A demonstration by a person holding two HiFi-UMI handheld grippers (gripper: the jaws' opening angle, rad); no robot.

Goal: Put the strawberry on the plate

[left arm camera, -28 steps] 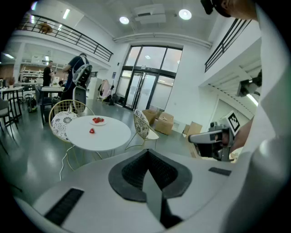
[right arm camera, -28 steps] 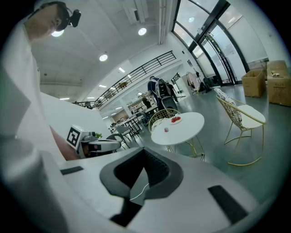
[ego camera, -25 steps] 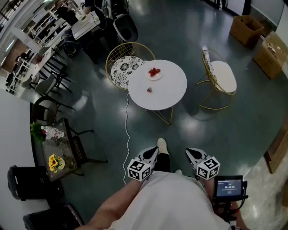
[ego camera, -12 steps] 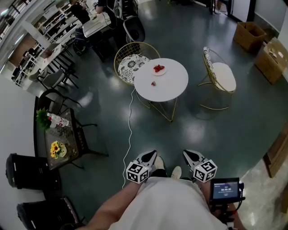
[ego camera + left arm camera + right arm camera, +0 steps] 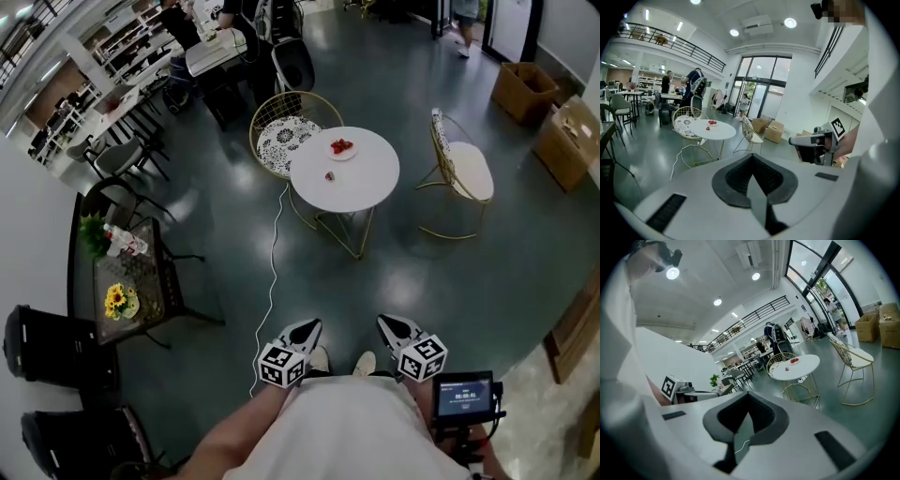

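A round white table [image 5: 361, 183] stands far ahead across the dark floor. On its far side a small plate [image 5: 342, 147] holds red strawberries, and one loose strawberry [image 5: 329, 175] lies nearer the table's middle. The left gripper view shows the same plate [image 5: 712, 123] and strawberry [image 5: 707, 128]; so does the right gripper view, with plate [image 5: 793, 361] and strawberry [image 5: 786, 369]. My left gripper [image 5: 305, 330] and right gripper [image 5: 389, 325] are held low by my body, well short of the table. Both are shut with nothing in them.
Gold wire chairs stand behind the table [image 5: 286, 131] and to its right [image 5: 459, 169]. A white cable [image 5: 274, 272] runs across the floor toward the table. A dark side table with flowers [image 5: 150, 300] is at left, cardboard boxes [image 5: 548, 117] at far right.
The table now looks a little smaller and further right in the head view. My feet have come side by side. Both grippers stay low and shut.
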